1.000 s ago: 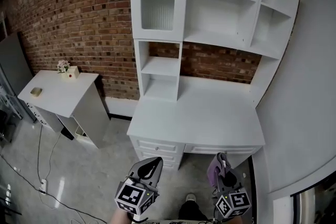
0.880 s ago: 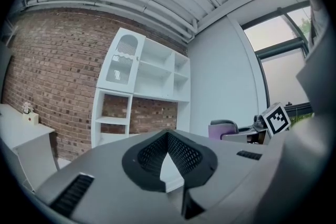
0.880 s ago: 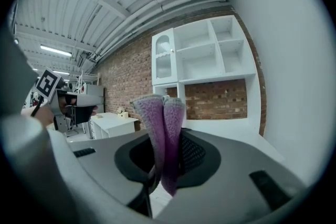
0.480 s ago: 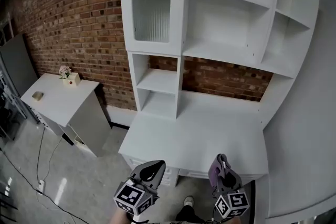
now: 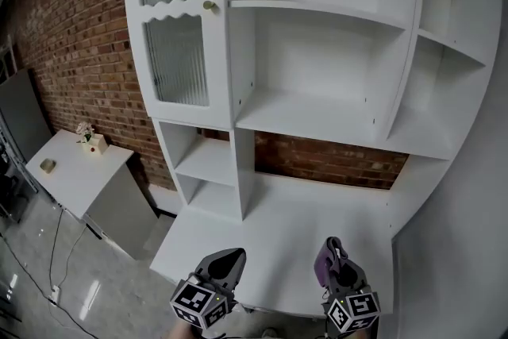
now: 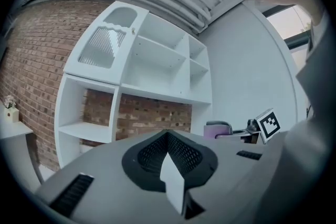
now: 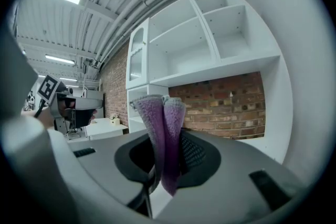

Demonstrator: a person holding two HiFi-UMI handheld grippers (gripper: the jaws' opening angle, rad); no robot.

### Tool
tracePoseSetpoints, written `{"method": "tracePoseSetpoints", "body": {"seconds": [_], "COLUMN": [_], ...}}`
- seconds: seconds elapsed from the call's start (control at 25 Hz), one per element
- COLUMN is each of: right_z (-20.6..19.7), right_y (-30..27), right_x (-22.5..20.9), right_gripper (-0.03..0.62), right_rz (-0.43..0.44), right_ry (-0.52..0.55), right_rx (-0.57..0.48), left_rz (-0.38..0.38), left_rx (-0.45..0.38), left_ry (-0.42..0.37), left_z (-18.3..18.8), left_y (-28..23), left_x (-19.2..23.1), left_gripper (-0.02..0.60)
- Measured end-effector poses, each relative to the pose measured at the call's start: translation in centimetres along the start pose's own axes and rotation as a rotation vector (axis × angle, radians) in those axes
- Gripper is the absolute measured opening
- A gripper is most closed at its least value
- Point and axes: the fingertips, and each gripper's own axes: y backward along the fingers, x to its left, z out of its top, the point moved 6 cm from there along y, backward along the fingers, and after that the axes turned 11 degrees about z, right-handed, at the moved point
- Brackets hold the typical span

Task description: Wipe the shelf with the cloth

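Cloth (image 7: 164, 128), purple, stays pinched in the right gripper (image 5: 336, 264); the left gripper (image 5: 225, 260) is closed on nothing. The person has stepped closer, so the shelf (image 5: 317, 113) looks nearly reachable, wiping not begun.

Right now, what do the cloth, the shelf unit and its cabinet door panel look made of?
Cloth: purple knitted or terry fabric, soft, by its ribbed fuzzy texture. Shelf unit: white painted or laminated board, probably wood-based; smooth matt faces, small peg holes. Door panel: ribbed translucent glass or plastic; can't tell which.
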Motion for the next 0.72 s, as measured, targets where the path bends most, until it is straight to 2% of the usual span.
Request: {"method": "tracePoseSetpoints", "body": {"seconds": [0.2, 0.4, 0.56, 0.72], "right_z": [0.8, 3.3, 7.8, 14.4], "right_y": [-3.3, -6.9, -10.2, -13.9], "right_x": [-3.6, -4.6, -4.5, -2.9], "right_gripper": [0.077, 0.077, 0.077, 0.077], "right_rz": [0.024, 0.060, 0.105, 0.182], "right_ry": [-0.001, 0.042, 0.119, 0.217], "right_rx": [0.006, -0.011, -0.067, -0.144], "left_rz": [0.033, 0.065, 0.077, 0.081], "left_rx": [0.005, -0.050, -0.069, -0.110], "left_ry": [-0.037, -0.040, -0.049, -0.072], "left_z": [0.4, 2.3, 4.1, 7.0], "left_y": [-4.6, -8.0, -10.2, -11.3], "left_x": [0.5, 2.7, 4.9, 7.0], "left_gripper": [0.015, 0.014, 0.014, 0.014]}}
